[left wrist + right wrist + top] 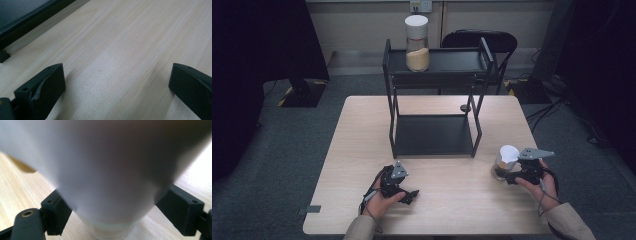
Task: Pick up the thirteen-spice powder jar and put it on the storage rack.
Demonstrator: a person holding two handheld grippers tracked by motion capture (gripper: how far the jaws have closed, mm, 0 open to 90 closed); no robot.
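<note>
A glass jar (506, 161) with a white lid stands at the right of the wooden table (362, 150), in front of a black two-level rack (452, 61). My right gripper (504, 174) reaches it from the right, and its jaws sit against both sides of the jar (107, 170), shut on it. The jar is blurred and very near in the right gripper view, between my right gripper (113, 197) jaws. My left gripper (411, 195) rests low at the table's front left. My left gripper (117, 68) is open, with bare wood between its jaws.
A second jar (417, 42) with a white lid and pale powder stands on the rack's top shelf. The rack's lower shelf (434, 135) holds nothing; its edge (20, 15) lies ahead of my left gripper. A black chair (482, 39) stands behind the table.
</note>
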